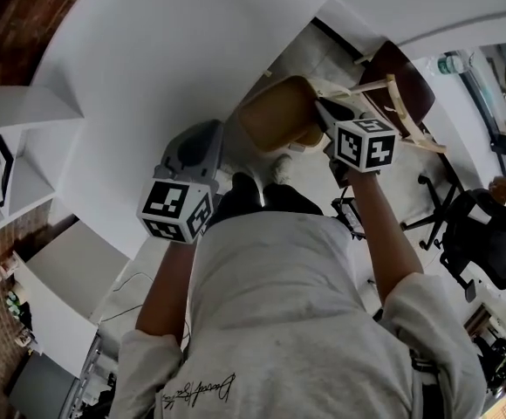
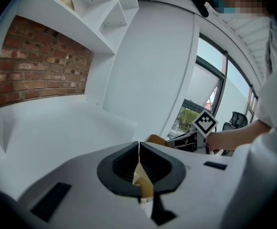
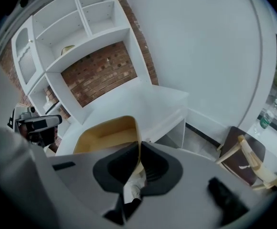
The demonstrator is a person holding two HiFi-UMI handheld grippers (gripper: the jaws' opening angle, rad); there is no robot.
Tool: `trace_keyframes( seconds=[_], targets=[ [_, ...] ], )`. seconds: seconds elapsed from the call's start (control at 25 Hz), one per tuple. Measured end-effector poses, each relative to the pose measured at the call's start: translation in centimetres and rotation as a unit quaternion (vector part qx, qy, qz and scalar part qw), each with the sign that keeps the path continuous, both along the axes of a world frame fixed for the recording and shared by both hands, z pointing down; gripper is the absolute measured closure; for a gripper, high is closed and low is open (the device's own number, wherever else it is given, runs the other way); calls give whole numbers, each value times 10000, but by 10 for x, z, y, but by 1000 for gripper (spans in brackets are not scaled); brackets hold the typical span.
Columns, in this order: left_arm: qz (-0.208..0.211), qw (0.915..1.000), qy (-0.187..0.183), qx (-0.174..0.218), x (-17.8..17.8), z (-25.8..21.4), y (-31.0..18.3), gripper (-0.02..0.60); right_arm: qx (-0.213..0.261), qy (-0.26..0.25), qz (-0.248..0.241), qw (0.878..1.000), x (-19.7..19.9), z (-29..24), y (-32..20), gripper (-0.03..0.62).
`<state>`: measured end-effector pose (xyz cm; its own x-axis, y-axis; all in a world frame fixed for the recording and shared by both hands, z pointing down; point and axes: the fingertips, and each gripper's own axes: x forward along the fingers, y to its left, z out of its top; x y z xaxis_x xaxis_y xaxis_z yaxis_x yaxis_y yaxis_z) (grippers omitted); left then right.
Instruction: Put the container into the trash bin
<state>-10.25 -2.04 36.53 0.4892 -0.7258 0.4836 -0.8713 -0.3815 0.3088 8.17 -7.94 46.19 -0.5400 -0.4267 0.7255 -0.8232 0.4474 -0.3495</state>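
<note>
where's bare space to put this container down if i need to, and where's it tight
Bare: the white counter under the brick wall, from the shelves to its front edge. Tight: the floor at right, where the wooden chair stands. The left gripper and right gripper are both shut on the container.

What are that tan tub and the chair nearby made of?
Container: probably moulded paper fibre or card. It looks tan, matte and thin-walled with rounded corners, though matte plastic is possible. Chair: pale, plain-looking wood frame with a dark brown seat whose material I cannot tell.
</note>
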Motion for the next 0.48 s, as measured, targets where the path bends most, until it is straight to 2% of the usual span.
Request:
trace_keyframes(
  seconds=[0.48],
  targets=[
    [448,9986,-252,76,82,-10,13,563,25,-142,534,9985,94,1,26,554]
  ],
)
